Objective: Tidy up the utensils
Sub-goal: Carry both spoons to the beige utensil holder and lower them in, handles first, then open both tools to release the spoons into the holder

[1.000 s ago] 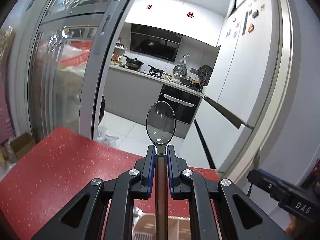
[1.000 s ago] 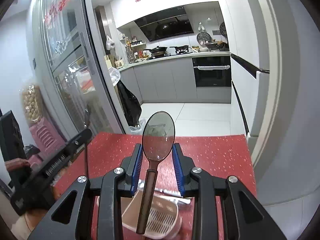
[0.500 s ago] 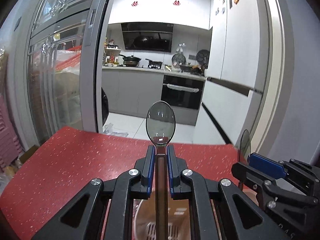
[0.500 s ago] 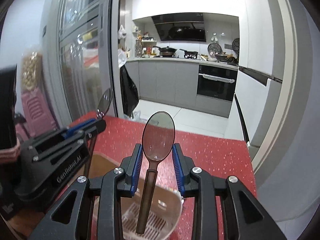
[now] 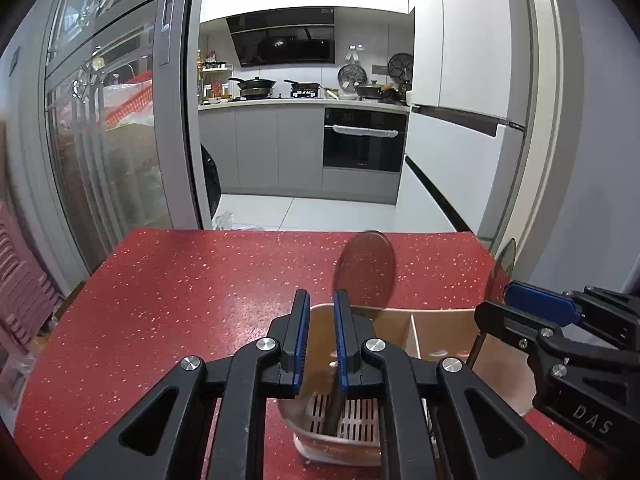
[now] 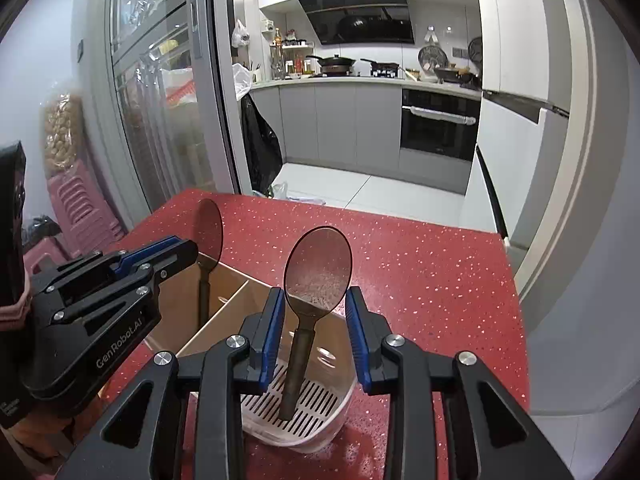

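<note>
Two dark spoons stand in a tan utensil holder with a slatted floor on the red table. My left gripper hangs over the holder's left end, its jaws only slightly apart with nothing between the pads. Its spoon leans right past the right fingertip, handle end down on the slats. My right gripper is opening. Its spoon stands between the jaws, handle clear of both pads, tip resting on the slats. The left gripper and its spoon also show in the right wrist view.
The table's far edge faces a kitchen doorway. A glass sliding door and pink stools stand on the left. A white fridge and door frame are on the right. The right gripper sits close beside the left one.
Both grippers came down over the holder and the spoon handles went into it. The left spoon tipped right, out from between the pads. The right jaws widened off their spoon.
</note>
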`<control>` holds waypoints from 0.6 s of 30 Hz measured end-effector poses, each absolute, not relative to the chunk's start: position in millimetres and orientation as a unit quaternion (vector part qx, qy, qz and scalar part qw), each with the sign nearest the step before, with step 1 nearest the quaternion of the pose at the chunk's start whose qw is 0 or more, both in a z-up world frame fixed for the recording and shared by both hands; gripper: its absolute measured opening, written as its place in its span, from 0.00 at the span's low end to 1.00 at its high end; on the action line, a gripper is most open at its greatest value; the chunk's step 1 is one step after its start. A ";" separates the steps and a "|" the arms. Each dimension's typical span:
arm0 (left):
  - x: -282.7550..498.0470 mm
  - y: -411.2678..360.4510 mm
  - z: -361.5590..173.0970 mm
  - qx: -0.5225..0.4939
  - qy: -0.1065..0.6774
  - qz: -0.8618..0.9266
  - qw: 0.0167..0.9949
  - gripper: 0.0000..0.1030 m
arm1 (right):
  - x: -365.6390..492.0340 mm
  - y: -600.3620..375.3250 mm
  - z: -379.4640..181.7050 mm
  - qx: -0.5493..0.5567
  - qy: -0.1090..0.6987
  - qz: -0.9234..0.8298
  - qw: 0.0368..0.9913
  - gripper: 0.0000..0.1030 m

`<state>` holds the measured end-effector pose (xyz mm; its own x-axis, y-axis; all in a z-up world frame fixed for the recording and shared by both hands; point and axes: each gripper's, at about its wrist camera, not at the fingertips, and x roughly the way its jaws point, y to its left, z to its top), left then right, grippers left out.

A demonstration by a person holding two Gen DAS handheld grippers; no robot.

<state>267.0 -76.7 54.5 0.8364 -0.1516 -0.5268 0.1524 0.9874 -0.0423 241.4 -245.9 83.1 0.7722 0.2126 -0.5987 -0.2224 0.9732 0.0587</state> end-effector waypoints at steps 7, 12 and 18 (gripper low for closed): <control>253.8 -68.5 63.2 -0.011 0.283 -0.073 0.956 0.36 | 231.6 -255.8 96.6 0.025 0.316 0.120 0.941 0.56; 229.0 -55.1 74.7 -0.021 0.279 -0.075 0.957 0.36 | 213.7 -265.2 108.6 0.053 0.318 0.128 0.938 0.62; 179.6 -23.7 80.7 -0.041 0.273 -0.044 0.960 1.00 | 178.6 -262.8 107.5 0.059 0.334 0.136 0.931 0.72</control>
<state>179.6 -23.7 80.7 0.8470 -0.1072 -0.5206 0.0620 0.9927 -0.1036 178.6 -262.8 107.5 0.7396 0.2930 -0.6059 -0.2137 0.9559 0.2014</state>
